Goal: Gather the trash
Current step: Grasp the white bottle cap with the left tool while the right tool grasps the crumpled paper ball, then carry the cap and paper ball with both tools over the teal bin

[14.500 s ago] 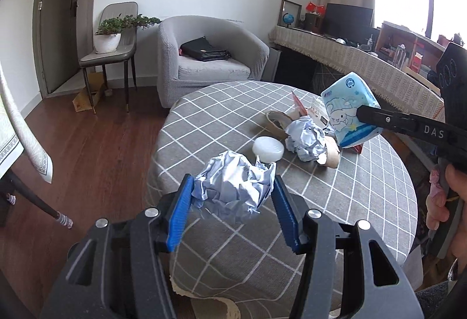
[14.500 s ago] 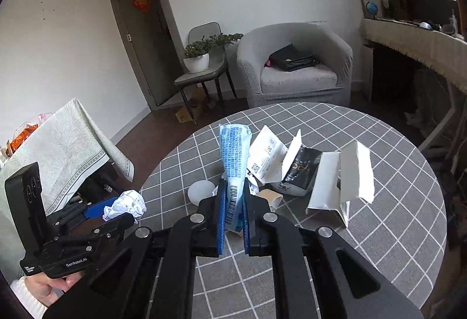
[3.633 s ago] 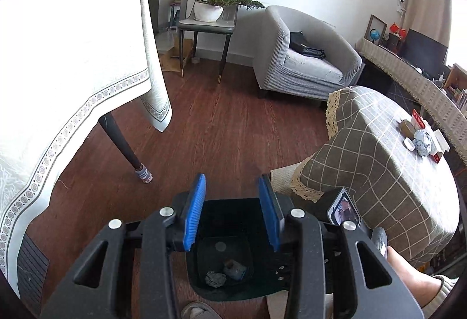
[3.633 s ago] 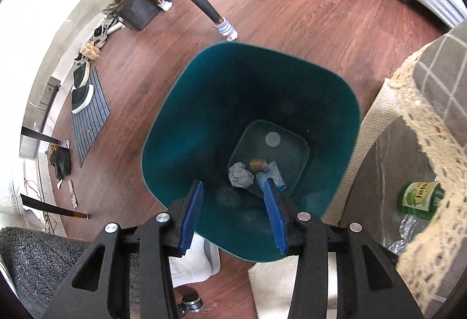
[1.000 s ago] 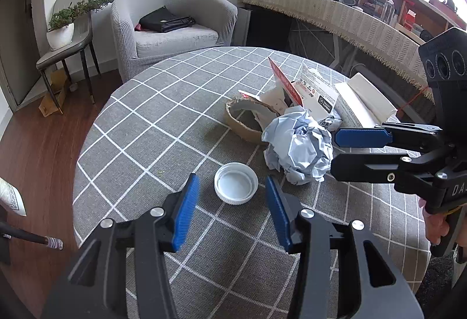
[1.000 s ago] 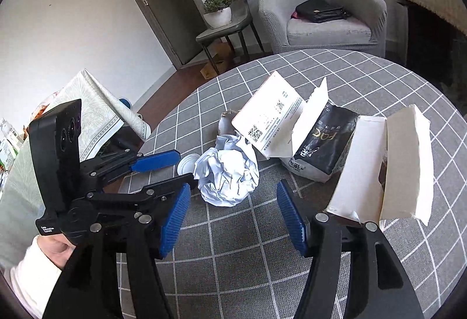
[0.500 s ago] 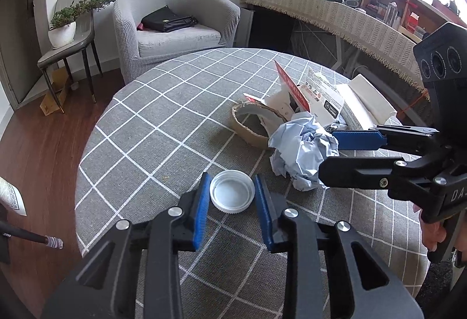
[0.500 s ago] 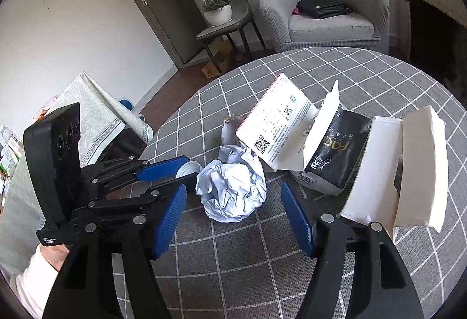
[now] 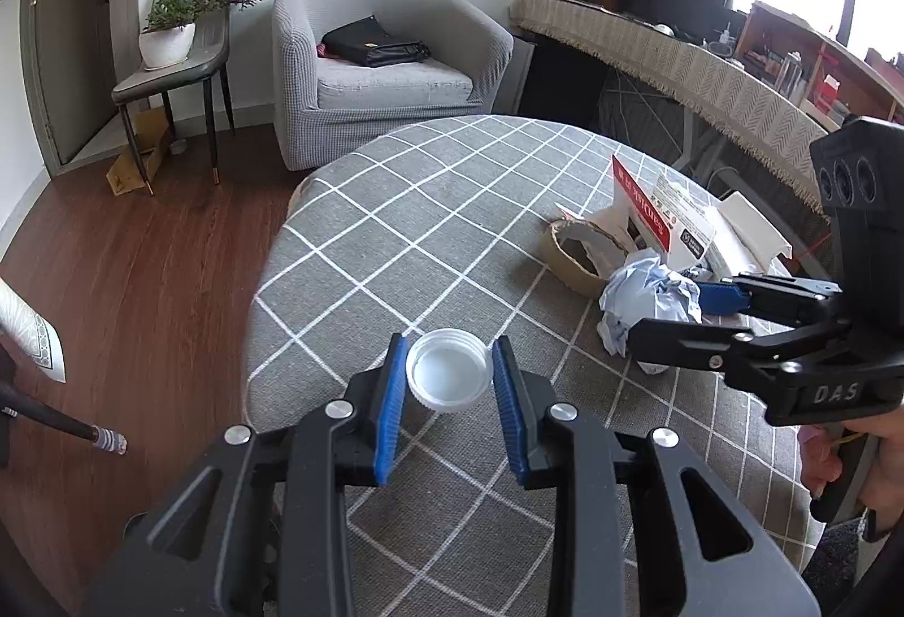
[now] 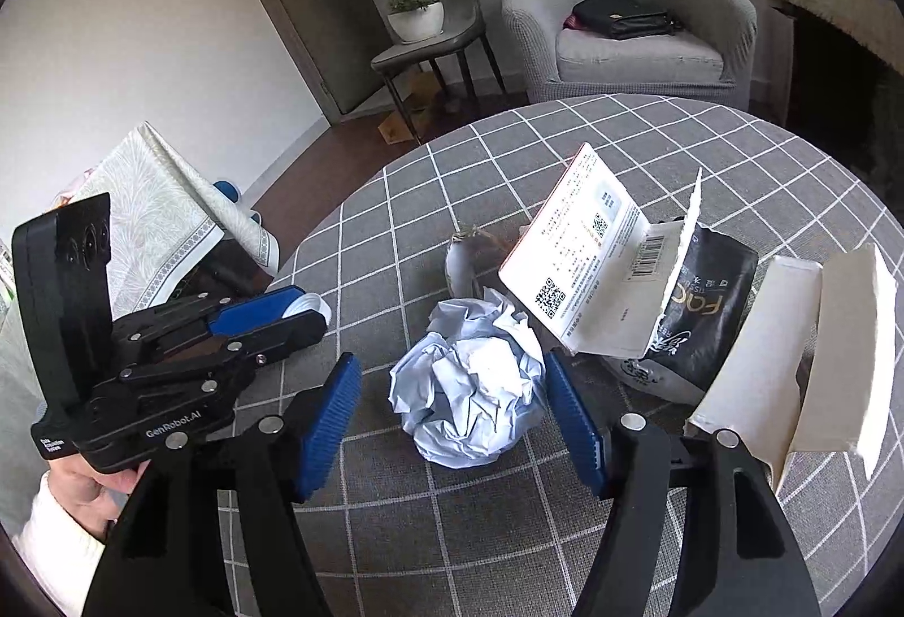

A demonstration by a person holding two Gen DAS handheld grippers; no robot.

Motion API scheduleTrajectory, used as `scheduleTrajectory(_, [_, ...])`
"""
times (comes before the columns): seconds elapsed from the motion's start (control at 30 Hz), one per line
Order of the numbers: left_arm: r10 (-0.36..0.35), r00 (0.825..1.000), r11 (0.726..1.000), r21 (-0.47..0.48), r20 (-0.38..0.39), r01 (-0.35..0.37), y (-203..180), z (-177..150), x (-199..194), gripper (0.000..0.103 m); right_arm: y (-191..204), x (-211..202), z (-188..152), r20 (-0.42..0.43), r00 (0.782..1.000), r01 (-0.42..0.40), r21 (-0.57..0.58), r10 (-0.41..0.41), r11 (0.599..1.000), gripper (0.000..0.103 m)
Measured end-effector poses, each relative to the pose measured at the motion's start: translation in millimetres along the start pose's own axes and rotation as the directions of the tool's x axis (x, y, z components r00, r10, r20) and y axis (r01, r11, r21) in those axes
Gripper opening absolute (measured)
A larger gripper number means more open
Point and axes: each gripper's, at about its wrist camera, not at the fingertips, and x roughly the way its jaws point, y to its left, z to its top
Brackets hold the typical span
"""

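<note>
A white plastic lid (image 9: 448, 369) lies on the grey checked tablecloth (image 9: 429, 233) near its front left edge. My left gripper (image 9: 449, 371) has its blue pads closed against both sides of the lid; it also shows in the right wrist view (image 10: 265, 314). A crumpled pale blue paper ball (image 10: 469, 382) lies mid-table. My right gripper (image 10: 455, 399) is open, its pads either side of the ball, apart from it. In the left wrist view the ball (image 9: 650, 292) sits between the right gripper's fingers (image 9: 683, 334).
Behind the ball lie a brown tape roll (image 9: 582, 250), a torn red-and-white carton (image 10: 599, 255), a black pouch (image 10: 700, 312) and a white open box (image 10: 808, 351). A grey armchair (image 9: 384, 69) and a chair with a potted plant (image 9: 169, 46) stand beyond the table.
My left gripper has closed its pads onto the white lid. My right gripper has moved forward so its open pads now flank the paper ball.
</note>
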Motion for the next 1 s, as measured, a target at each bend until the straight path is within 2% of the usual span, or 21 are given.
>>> scheduleTrajectory(0.03, [0.001, 1.0, 1.0, -0.007, 0.009, -0.001, 2, 0, -3, 0.033, 1, 3, 0, -0.014, 1.0, 0.016, -0.005, -0.016, 1.0, 0.054])
scheduleTrajectory(0.17, [0.019, 0.999, 0.999, -0.03, 0.031, -0.018, 9, -2, -15, 0.033, 5, 6, -1, -0.004, 1.0, 0.03, -0.003, -0.03, 1.0, 0.051])
scheduleTrajectory(0.57, [0.084, 0.995, 0.995, -0.058, 0.055, -0.081, 29, -26, -56, 0.033, 51, -1, -13, 0.033, 0.999, -0.011, -0.057, 0.013, 0.998, 0.051])
scheduleTrajectory(1.0, [0.161, 0.986, 0.978, -0.136, 0.032, -0.155, 84, -78, -102, 0.033, 111, 4, -28, 0.033, 0.995, -0.093, -0.117, 0.098, 0.989, 0.051])
